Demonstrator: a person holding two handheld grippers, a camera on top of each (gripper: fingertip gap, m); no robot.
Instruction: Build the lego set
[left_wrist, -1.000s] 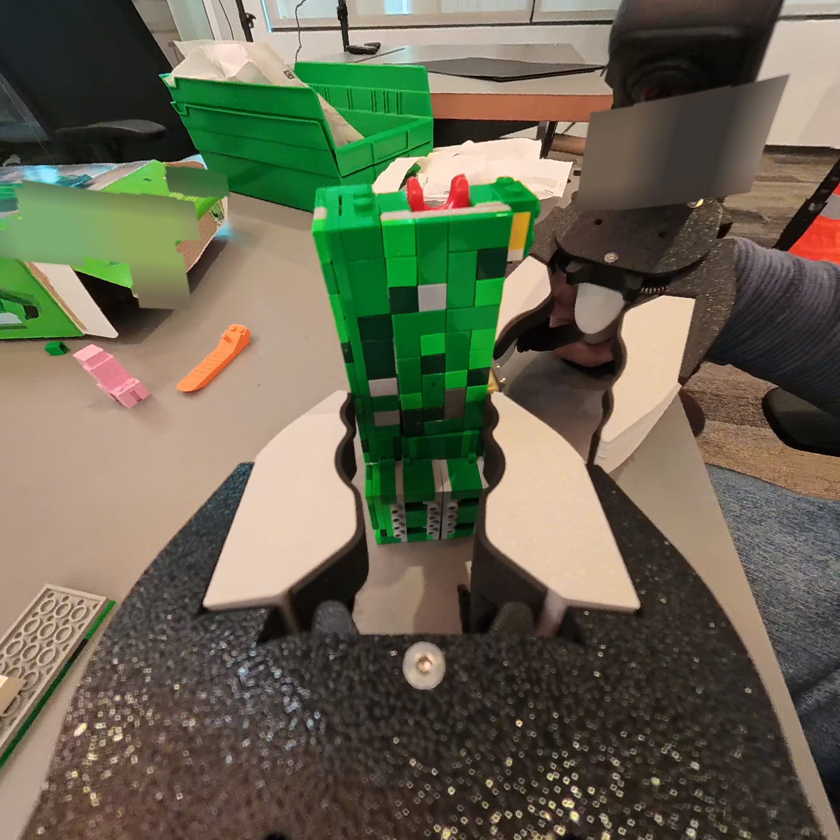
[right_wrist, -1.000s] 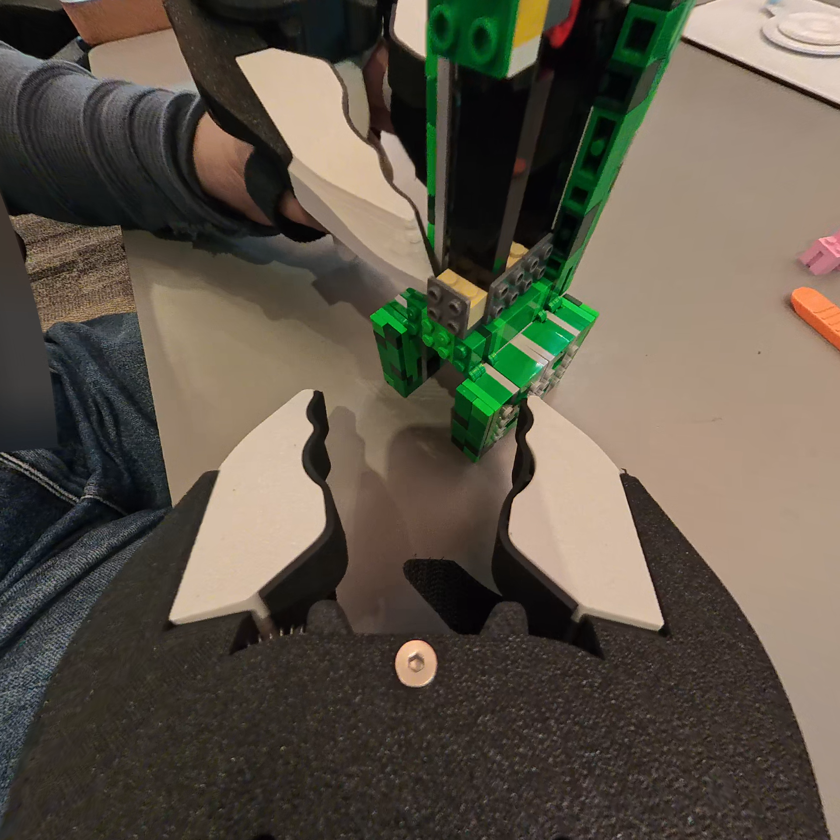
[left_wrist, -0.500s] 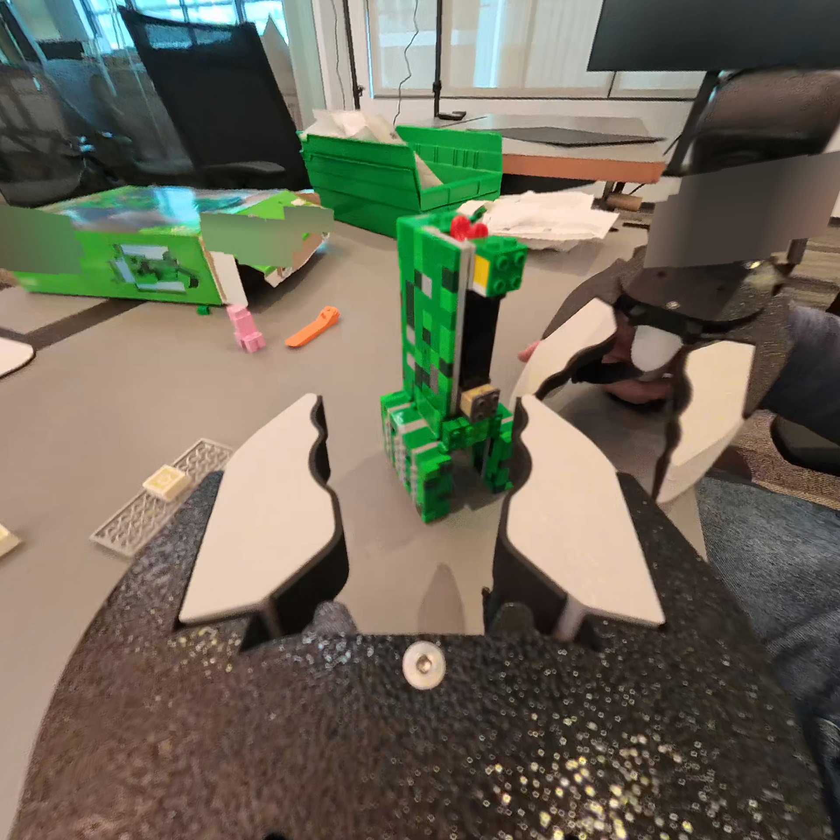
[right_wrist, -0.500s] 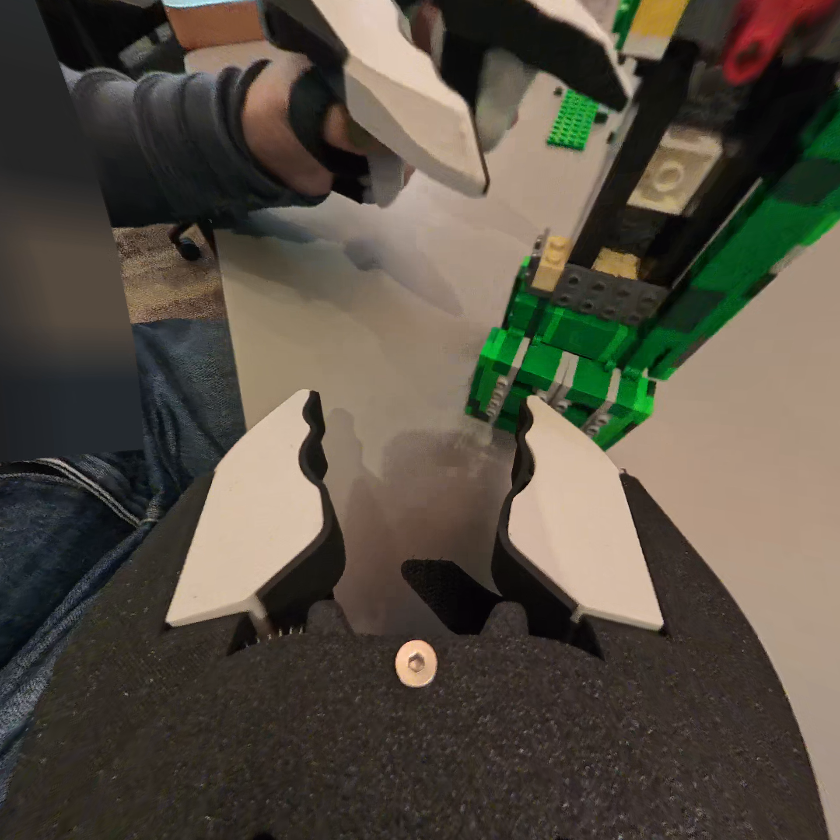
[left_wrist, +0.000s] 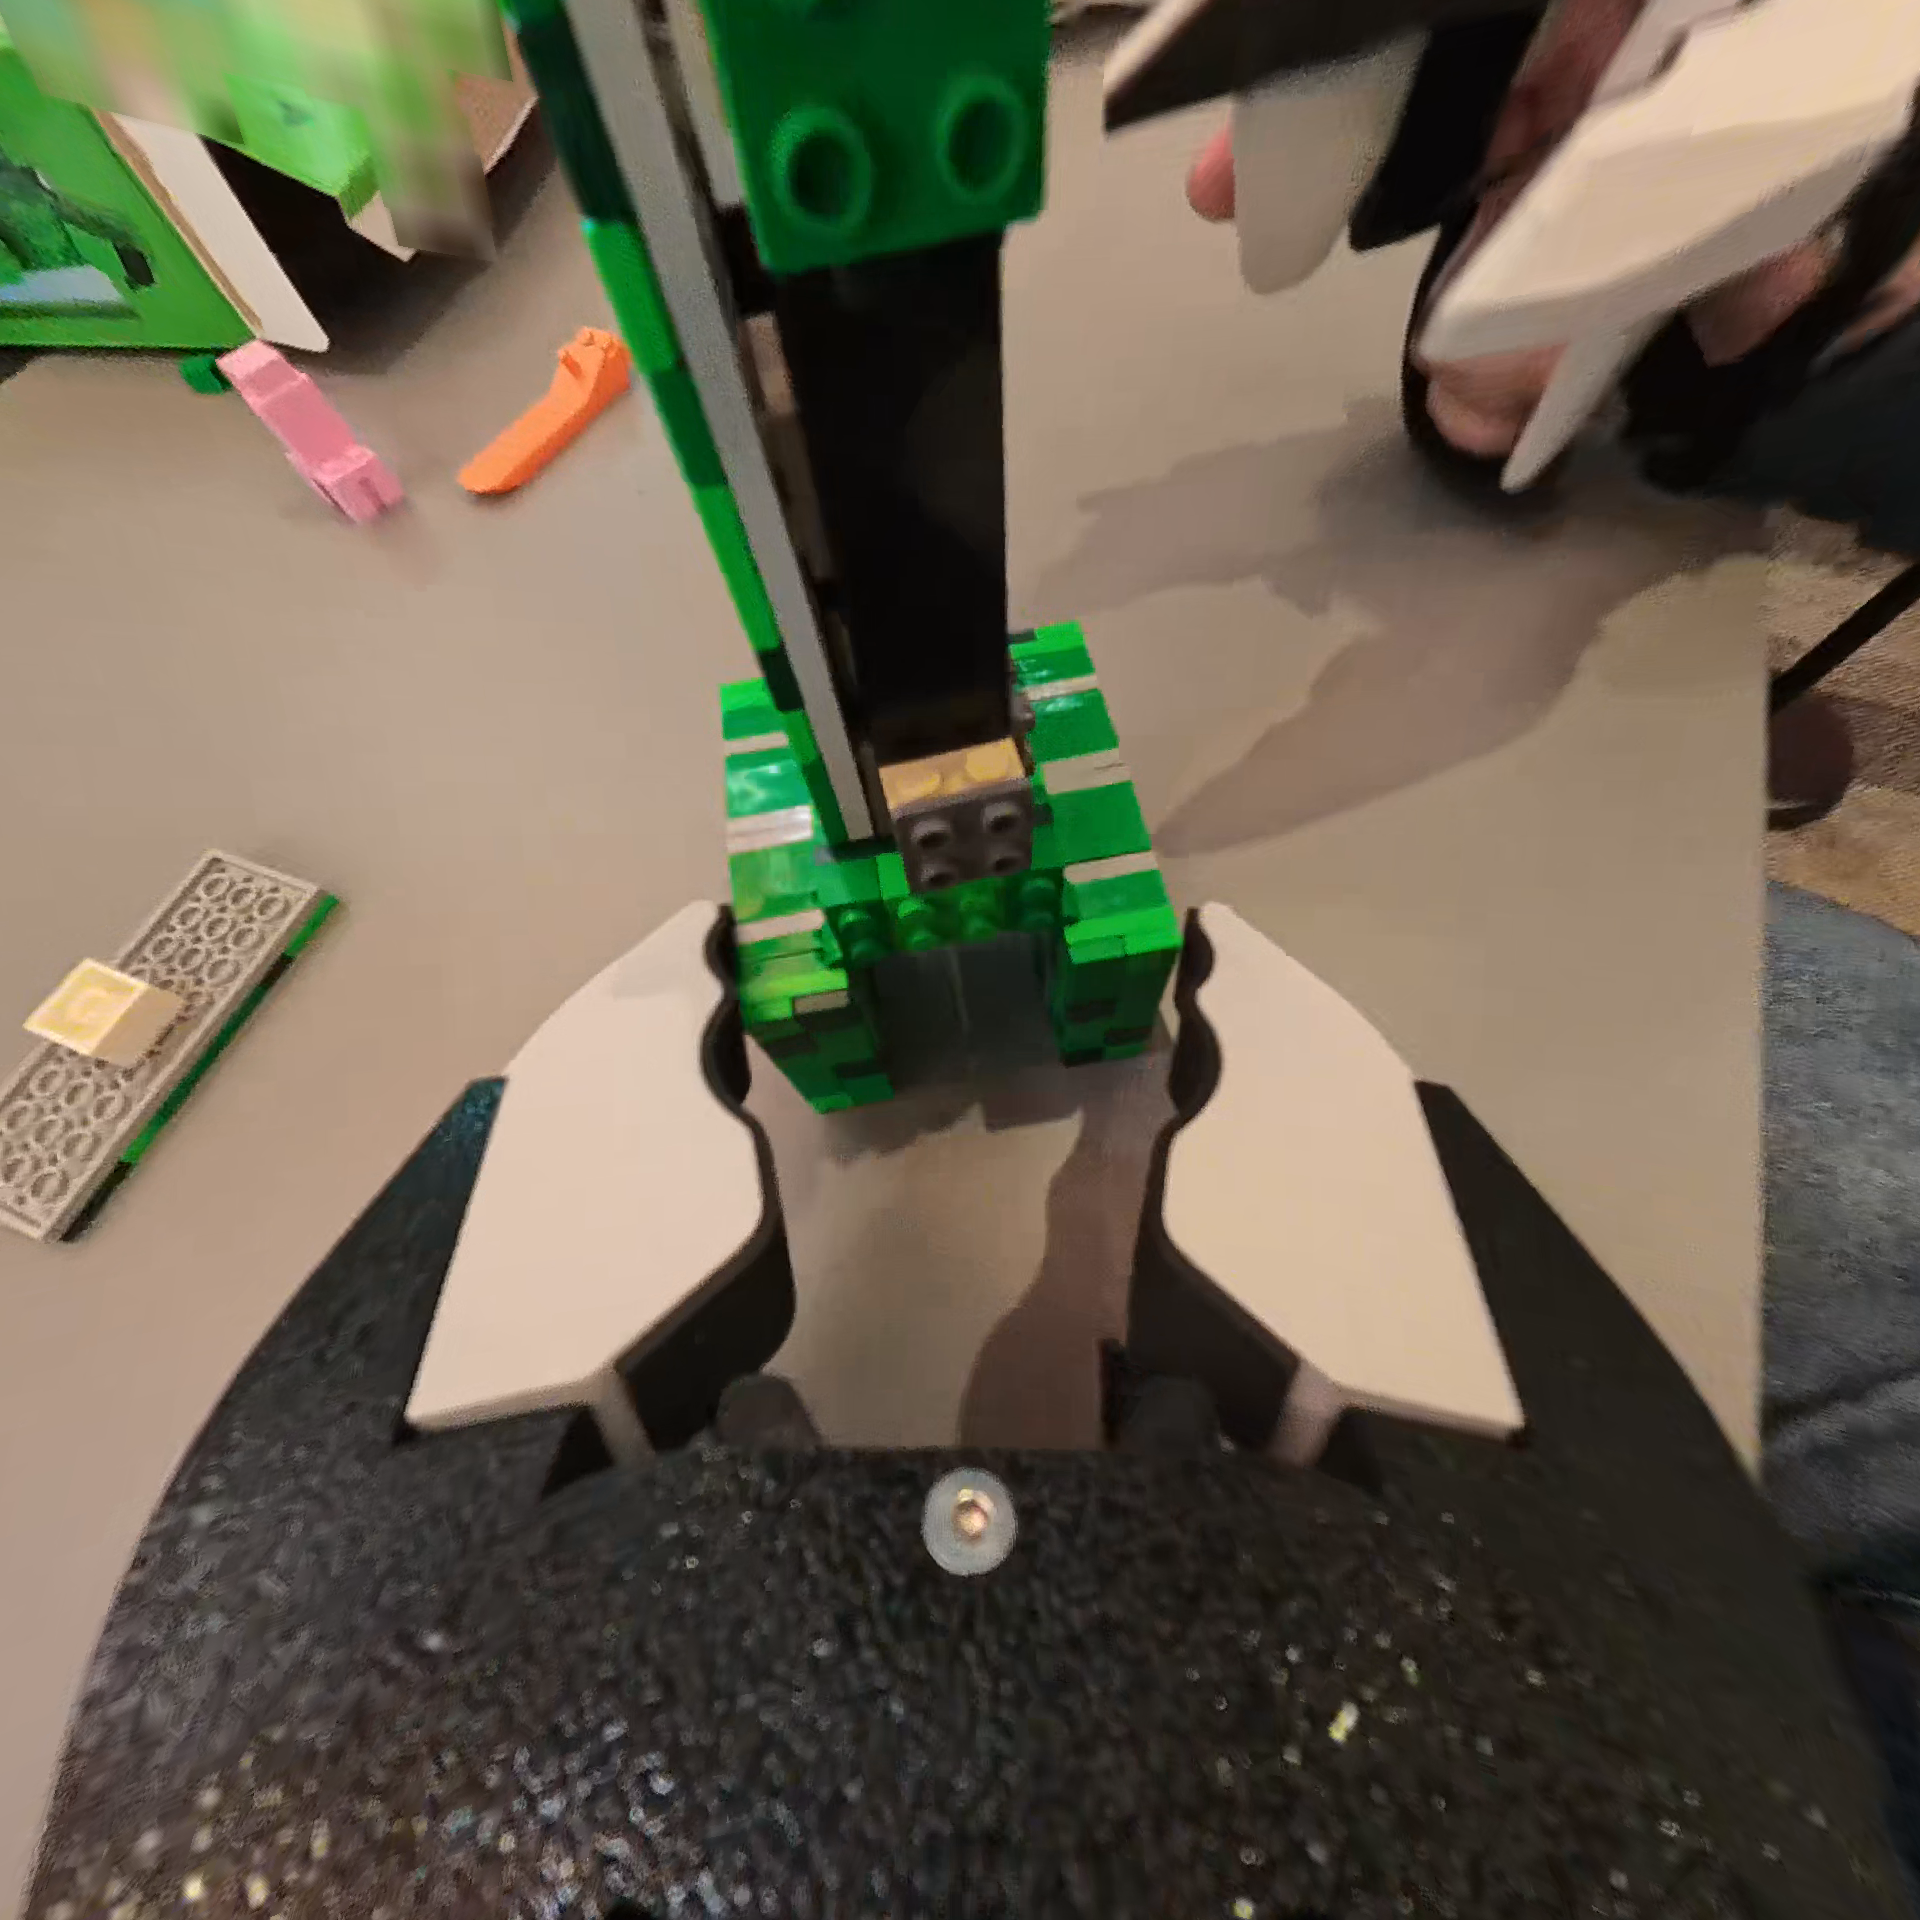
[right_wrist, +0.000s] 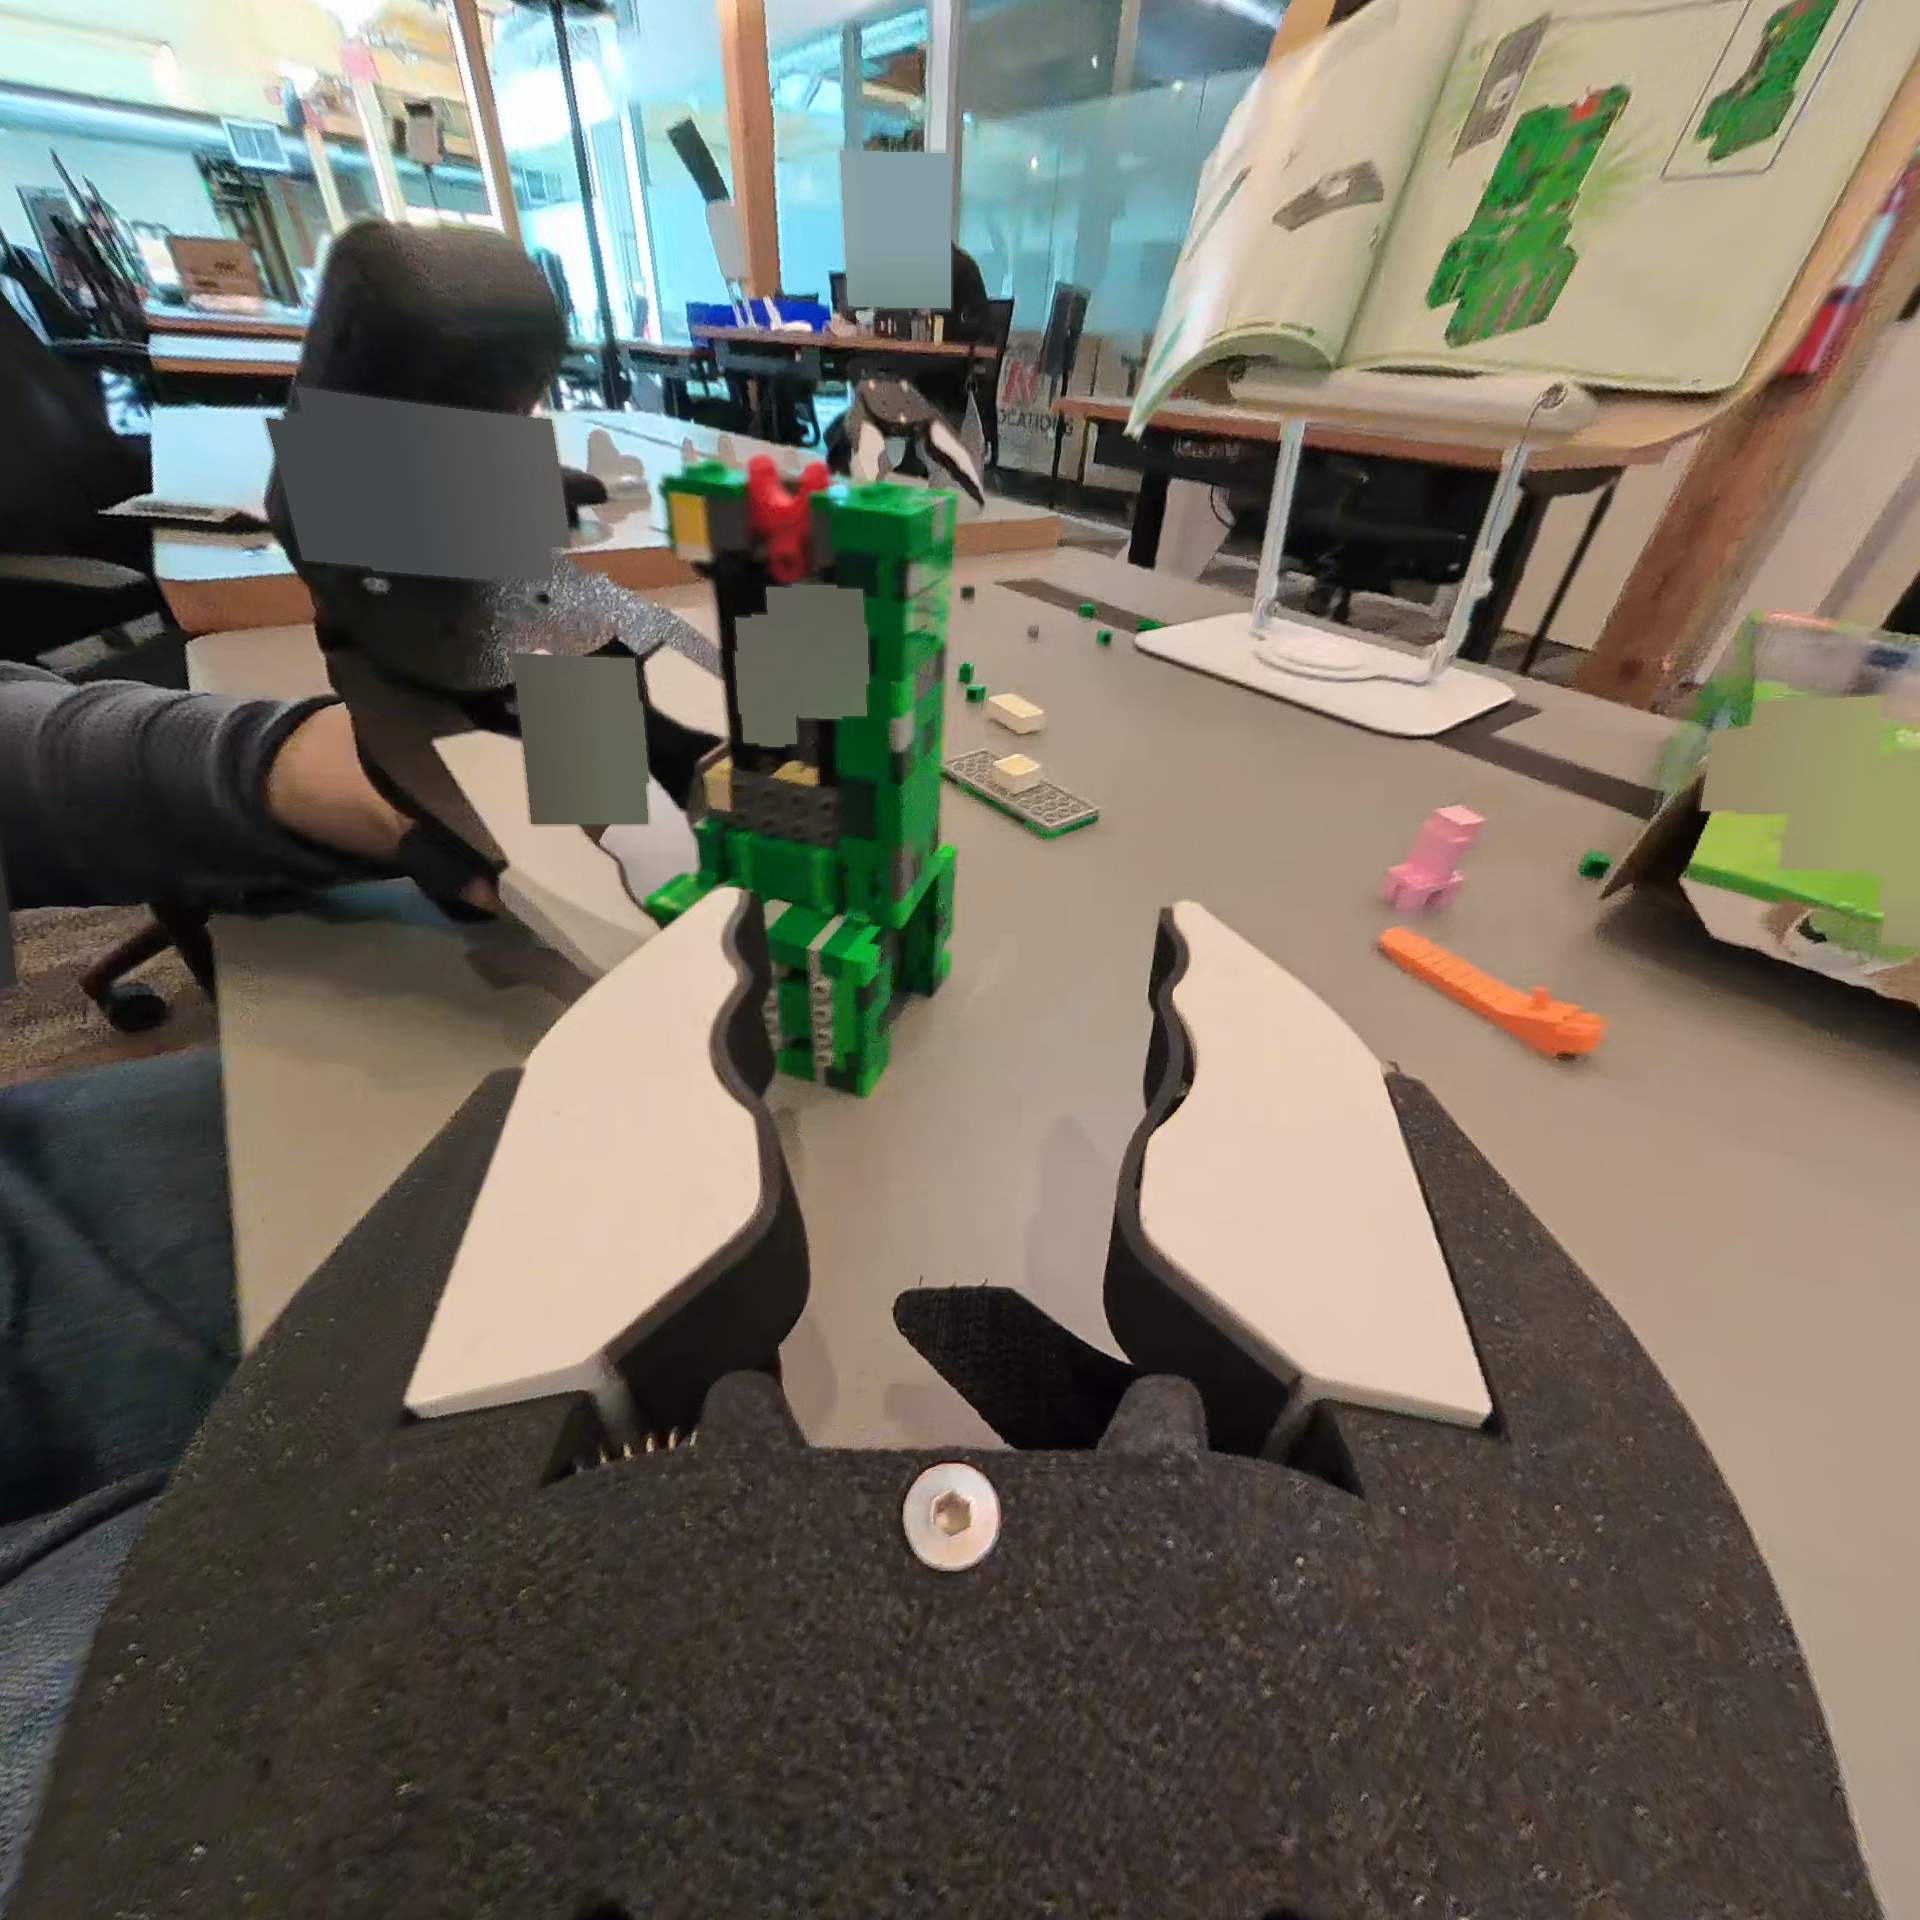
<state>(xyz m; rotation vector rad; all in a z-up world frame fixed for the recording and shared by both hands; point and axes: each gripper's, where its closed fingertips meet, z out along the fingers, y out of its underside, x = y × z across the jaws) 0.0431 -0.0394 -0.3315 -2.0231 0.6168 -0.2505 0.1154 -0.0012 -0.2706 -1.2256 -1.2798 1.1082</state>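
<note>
A tall green brick figure (left_wrist: 935, 883) with a black open back and a red piece on top stands upright on the grey table (left_wrist: 416, 727). My left gripper (left_wrist: 956, 935) is open, low at the figure's feet. The feet sit between the fingertips, and the pads do not press on them. In the right wrist view the figure (right_wrist: 842, 790) stands just ahead of my right gripper (right_wrist: 951, 925), close to its left finger (right_wrist: 665, 1039). That gripper is open and empty. The left gripper also shows there (right_wrist: 551, 904), on the figure's far left side.
An orange brick separator (right_wrist: 1486, 997), a pink brick pig (right_wrist: 1434, 852) and a grey plate with a tan brick (right_wrist: 1023, 790) lie on the table. An open booklet on a stand (right_wrist: 1455, 208) is at the back right. A green box (left_wrist: 104, 260) is at the far left. The table edge (left_wrist: 1756, 1039) is close on the right.
My left gripper let go of the figure's lower body, backed off, then came in low around its feet. My right gripper drew back from the figure and rose, its fingers narrowing slightly.
</note>
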